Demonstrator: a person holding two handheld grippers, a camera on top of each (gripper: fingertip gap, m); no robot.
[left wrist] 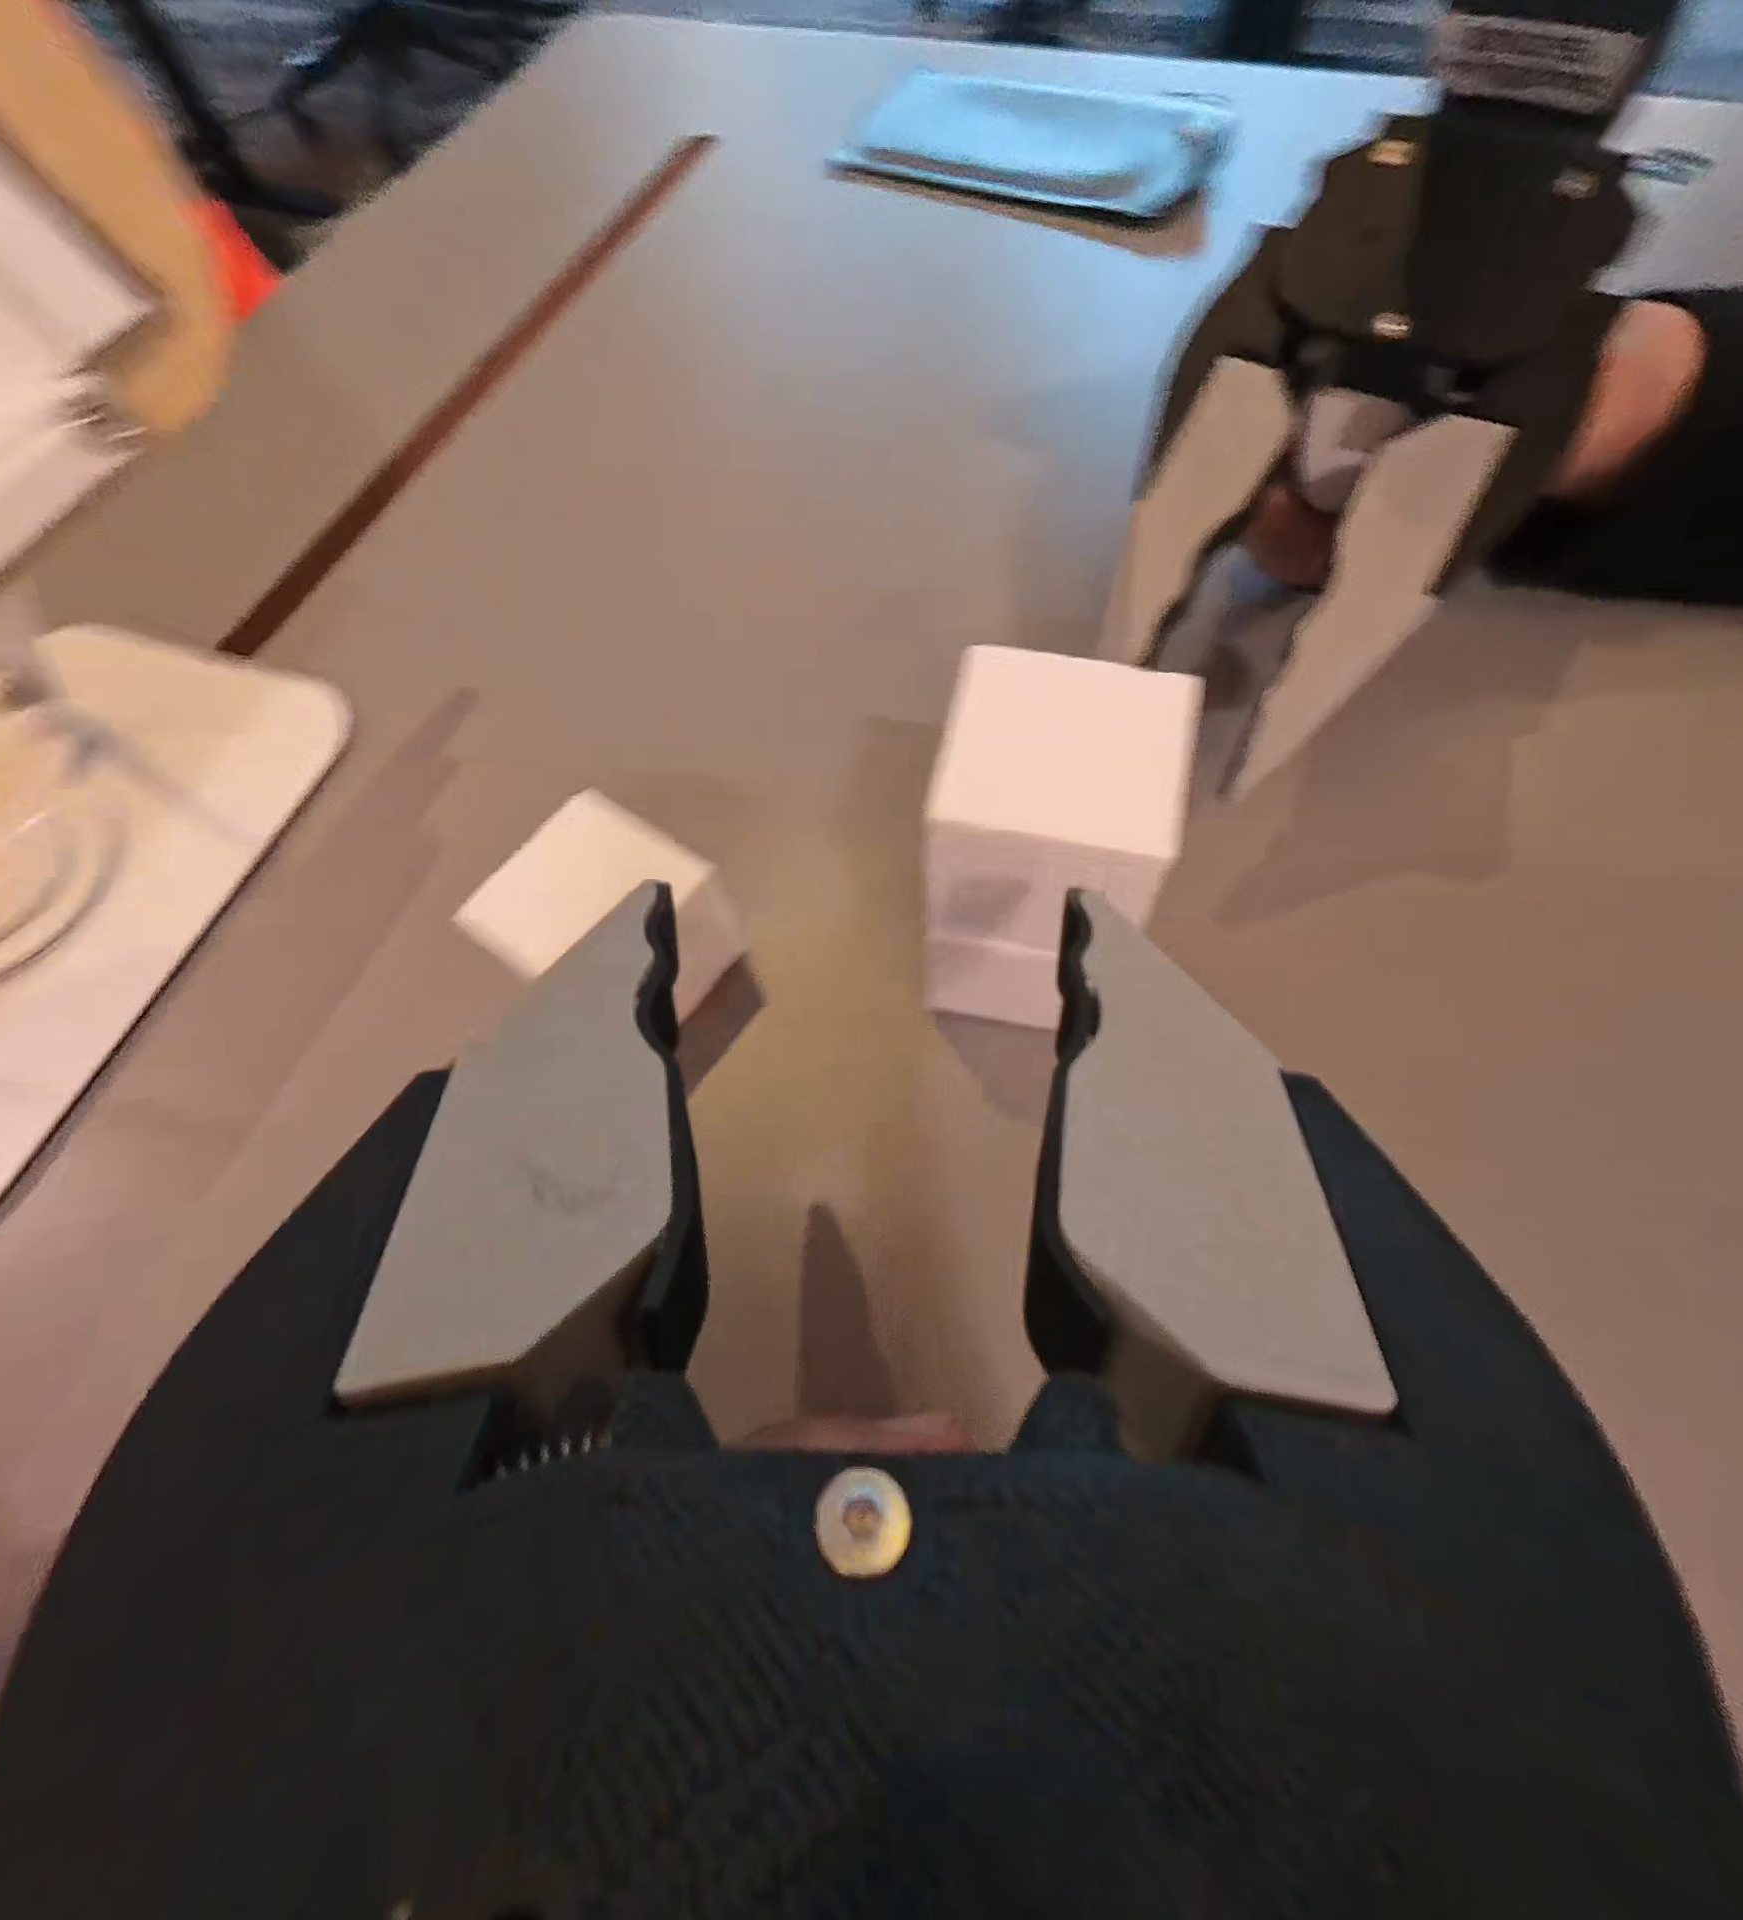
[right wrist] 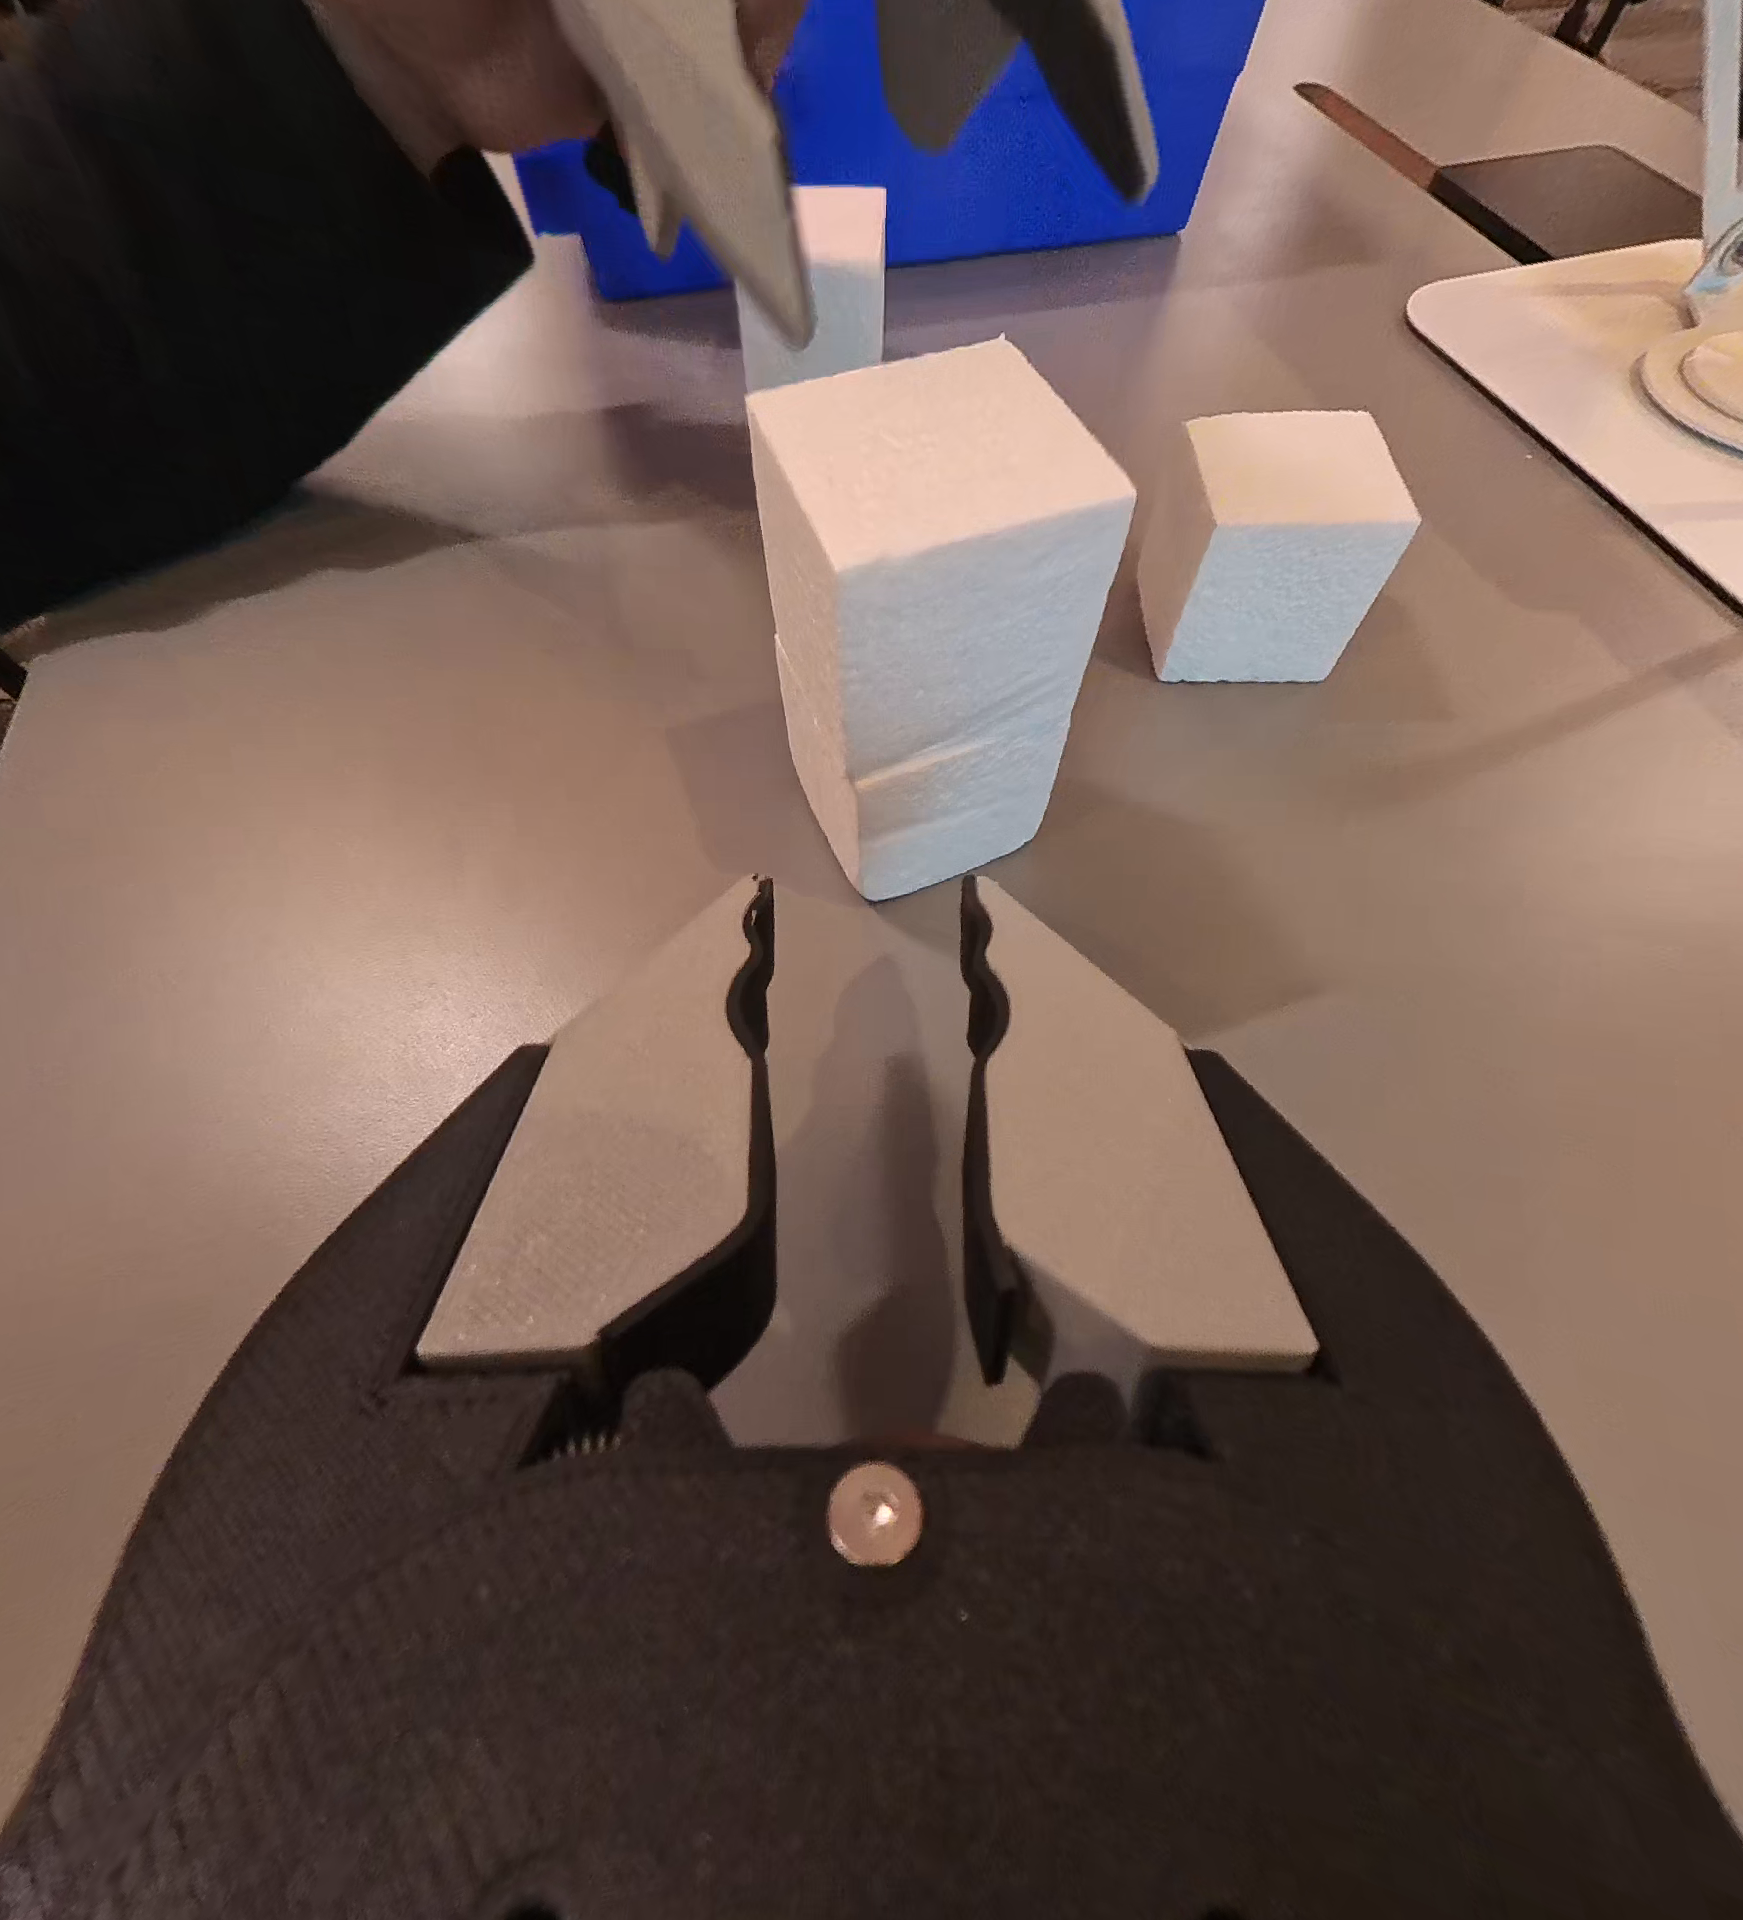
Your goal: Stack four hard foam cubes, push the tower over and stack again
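At table centre, two cubes (right wrist: 934, 623) stand stacked; a loose cube (right wrist: 1272, 551) lies at 3 o'clock, another (right wrist: 836, 281) at 12. Both your left gripper (left wrist: 867, 956) and right gripper (right wrist: 867, 935) are spread, empty. Two placements remain.

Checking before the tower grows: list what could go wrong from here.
1. The two-cube stack looks slightly misaligned at its seam, so another cube may topple it.
2. The open left gripper hangs close beside the stack and could clip it.
3. The loose cube sits near the stack; grabbing it risks a bump.
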